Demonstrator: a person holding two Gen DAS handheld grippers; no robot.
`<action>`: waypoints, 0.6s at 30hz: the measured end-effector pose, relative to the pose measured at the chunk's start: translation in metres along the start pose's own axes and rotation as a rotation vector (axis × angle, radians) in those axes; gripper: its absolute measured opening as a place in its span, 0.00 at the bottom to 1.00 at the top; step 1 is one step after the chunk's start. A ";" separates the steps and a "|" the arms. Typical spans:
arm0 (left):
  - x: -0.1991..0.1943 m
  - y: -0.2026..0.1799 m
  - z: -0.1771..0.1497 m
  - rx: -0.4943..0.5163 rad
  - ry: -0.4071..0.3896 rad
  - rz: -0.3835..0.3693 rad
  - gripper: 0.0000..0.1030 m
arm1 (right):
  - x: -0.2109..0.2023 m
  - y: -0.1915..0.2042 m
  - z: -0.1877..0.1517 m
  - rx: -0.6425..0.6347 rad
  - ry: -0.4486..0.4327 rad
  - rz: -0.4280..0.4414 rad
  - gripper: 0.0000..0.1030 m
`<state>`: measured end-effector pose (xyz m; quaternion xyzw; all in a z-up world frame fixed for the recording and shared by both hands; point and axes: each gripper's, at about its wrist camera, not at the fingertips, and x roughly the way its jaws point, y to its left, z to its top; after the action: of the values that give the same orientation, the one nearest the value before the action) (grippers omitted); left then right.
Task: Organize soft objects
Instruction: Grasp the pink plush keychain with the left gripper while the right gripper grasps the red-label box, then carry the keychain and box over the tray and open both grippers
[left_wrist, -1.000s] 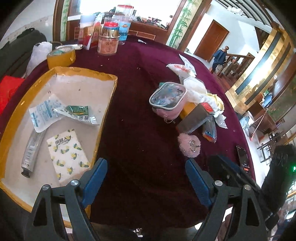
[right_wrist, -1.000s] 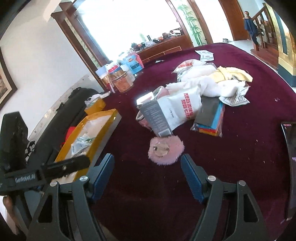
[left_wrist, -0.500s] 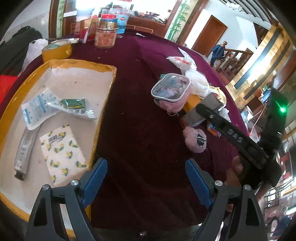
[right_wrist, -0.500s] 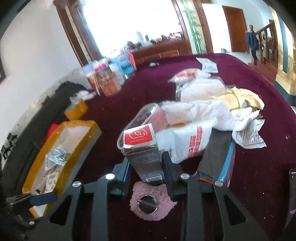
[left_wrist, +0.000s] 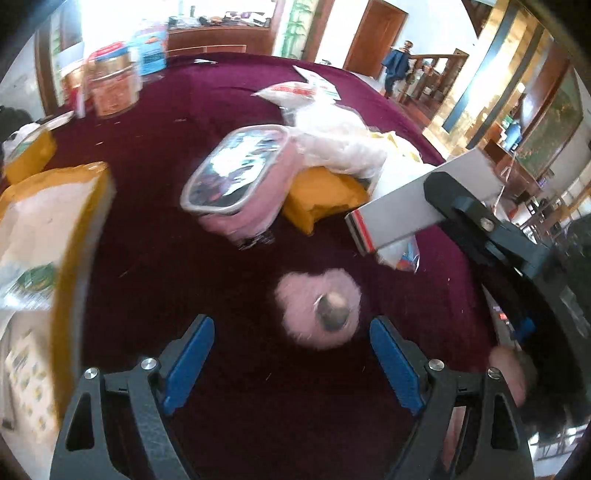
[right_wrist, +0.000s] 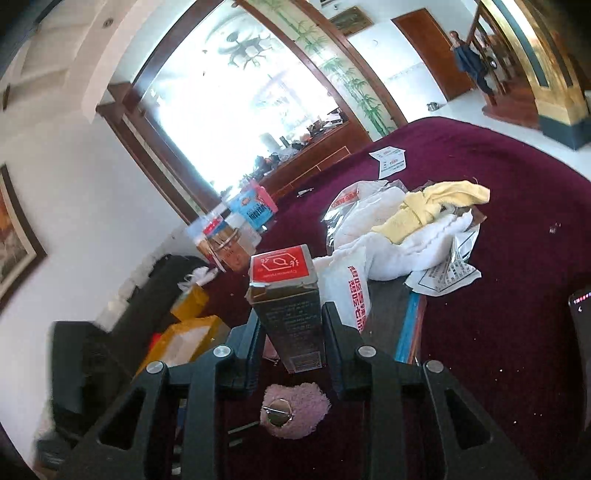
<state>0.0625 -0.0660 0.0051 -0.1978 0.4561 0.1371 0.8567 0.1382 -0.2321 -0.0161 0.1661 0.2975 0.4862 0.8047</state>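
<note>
My right gripper (right_wrist: 291, 325) is shut on a grey carton with a red top (right_wrist: 291, 306) and holds it lifted above the maroon table; the carton also shows in the left wrist view (left_wrist: 413, 210). My left gripper (left_wrist: 291, 354) is open and empty, its blue pads either side of a pink fluffy puff with a metal disc (left_wrist: 319, 308), just short of it. The puff also lies below the right gripper (right_wrist: 293, 408). A pink zip pouch with a clear lid (left_wrist: 240, 188) lies beyond it.
A yellow-rimmed tray (left_wrist: 74, 229) with packets lies at the left. White and yellow cloths and plastic bags (right_wrist: 413, 229) are piled behind the carton, over a yellow packet (left_wrist: 325, 195). Jars and boxes (left_wrist: 110, 85) stand at the far edge. A phone (right_wrist: 581, 325) lies at the right.
My right gripper closed on the carton and lifted it off the table. My left gripper moved forward and right, so the pink puff now sits between its open fingers.
</note>
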 end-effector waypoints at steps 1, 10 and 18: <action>0.007 -0.003 0.003 0.015 0.019 -0.004 0.86 | -0.001 -0.003 0.000 0.015 -0.006 0.007 0.28; 0.021 -0.009 0.005 0.030 0.014 0.002 0.39 | 0.000 0.000 0.000 0.015 0.008 0.003 0.28; -0.024 0.031 -0.017 -0.119 0.011 -0.124 0.35 | 0.006 0.017 -0.005 -0.072 0.049 0.027 0.28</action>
<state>0.0240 -0.0478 0.0102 -0.2769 0.4386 0.1096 0.8479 0.1255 -0.2185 -0.0120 0.1291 0.2969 0.5113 0.7961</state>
